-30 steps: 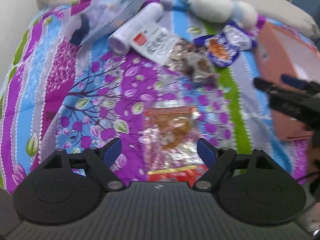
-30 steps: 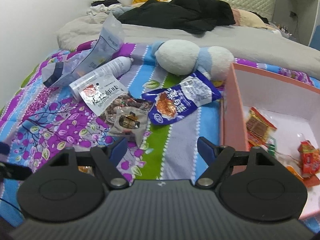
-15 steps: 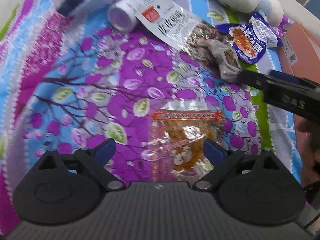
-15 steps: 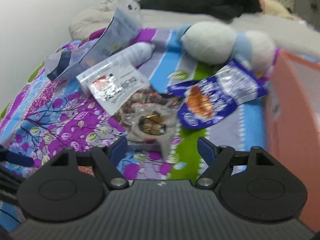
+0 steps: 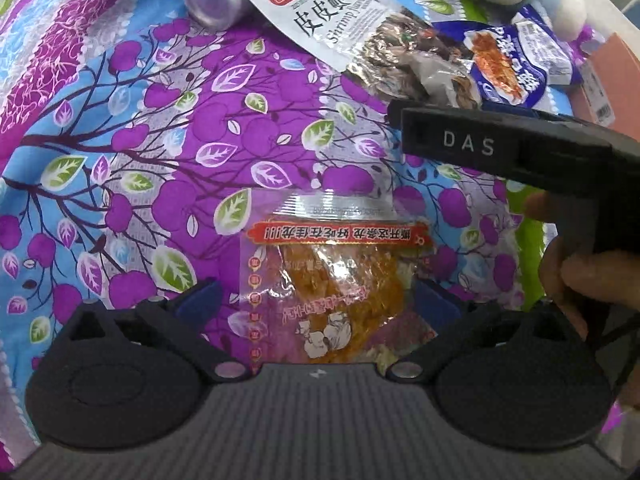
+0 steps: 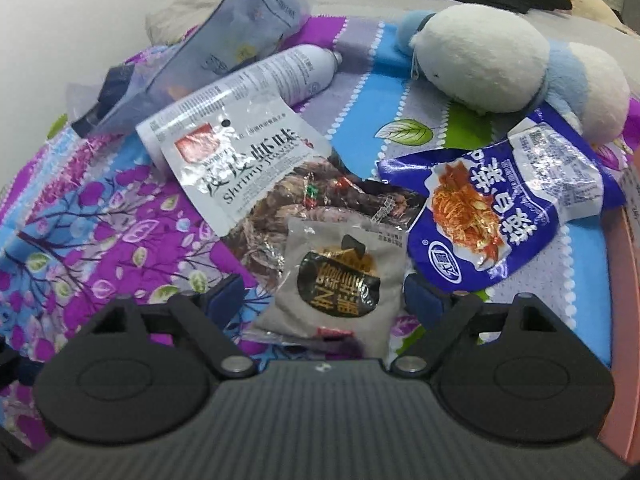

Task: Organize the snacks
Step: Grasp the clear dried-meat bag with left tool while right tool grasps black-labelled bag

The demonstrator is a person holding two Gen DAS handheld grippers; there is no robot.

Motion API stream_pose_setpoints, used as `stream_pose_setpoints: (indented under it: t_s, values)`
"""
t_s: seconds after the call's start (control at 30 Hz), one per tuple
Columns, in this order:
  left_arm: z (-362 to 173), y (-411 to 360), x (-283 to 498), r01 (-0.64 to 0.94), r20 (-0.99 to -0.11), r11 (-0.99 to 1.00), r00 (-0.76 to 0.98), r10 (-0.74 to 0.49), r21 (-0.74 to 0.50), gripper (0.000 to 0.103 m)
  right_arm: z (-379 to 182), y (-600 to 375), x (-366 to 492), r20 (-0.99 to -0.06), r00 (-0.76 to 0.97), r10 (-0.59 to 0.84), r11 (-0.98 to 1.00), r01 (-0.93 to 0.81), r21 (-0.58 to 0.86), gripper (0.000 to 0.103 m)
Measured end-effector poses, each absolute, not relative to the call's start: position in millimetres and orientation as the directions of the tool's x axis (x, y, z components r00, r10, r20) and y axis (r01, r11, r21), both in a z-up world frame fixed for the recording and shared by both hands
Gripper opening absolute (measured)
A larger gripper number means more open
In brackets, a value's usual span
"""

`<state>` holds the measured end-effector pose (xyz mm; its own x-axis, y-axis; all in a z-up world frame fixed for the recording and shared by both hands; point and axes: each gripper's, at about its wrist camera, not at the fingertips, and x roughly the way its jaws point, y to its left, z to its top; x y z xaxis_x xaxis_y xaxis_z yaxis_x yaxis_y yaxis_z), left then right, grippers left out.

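Note:
A clear packet of orange snack (image 5: pixel 336 276) with a red banner lies flat on the flowered bedspread (image 5: pixel 140 140). My left gripper (image 5: pixel 318 300) points steeply down over it, jaws still opening, the packet lying between the blue pads untouched. In the right wrist view a small grey packet (image 6: pixel 340 276) with a black and gold label lies between the pads of my right gripper (image 6: pixel 326 294), which is also opening and does not press on it. Behind it lie a white shrimp-flavour packet (image 6: pixel 244 164) and a blue packet (image 6: pixel 492 208). The right gripper's black body crosses the left wrist view.
A white spray can (image 6: pixel 288 76) and a translucent pouch (image 6: pixel 224 52) lie at the back left. A white and blue plush toy (image 6: pixel 508 64) sits at the back right. The pink box's wall (image 6: pixel 628 320) stands at the right edge. A hand (image 5: pixel 576 276) grips the right tool.
Both grippers sank toward the bedspread and opened wider. The left closed in over the orange packet. The right swung left, away from the pink box, and came over the grey packet.

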<state>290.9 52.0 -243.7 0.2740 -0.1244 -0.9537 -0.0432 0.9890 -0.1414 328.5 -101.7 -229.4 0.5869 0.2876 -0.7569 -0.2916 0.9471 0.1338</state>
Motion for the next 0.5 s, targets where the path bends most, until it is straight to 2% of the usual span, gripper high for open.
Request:
stream_pose_setpoints:
  t_s: [0.13,0.27,0.33,0.5]
  values:
    - [-241,48,291,-0.037,-0.949,0.987,0.284,-0.137,-0.153,0.094,-232,-107,326,-0.754,0.597,0.274,0.95,-0.292,0.113,0.066]
    - [-238,47,290,-0.04,-0.943,0.985,0.296,-0.151,-0.17,0.086,-228,-111,319,-0.758,0.6,0.258,0.951,-0.295,0.09,0.061]
    - [-236,51,288,-0.046,-0.939,0.982,0.304,-0.16,-0.183,0.083,-224,-113,313,-0.757,0.602,0.253,0.95,-0.303,0.077,0.051]
    - [-229,59,275,-0.033,-0.922,0.978,0.34,-0.184,-0.207,0.065,-218,-119,294,-0.76,0.607,0.231,0.951,-0.305,0.046,0.051]
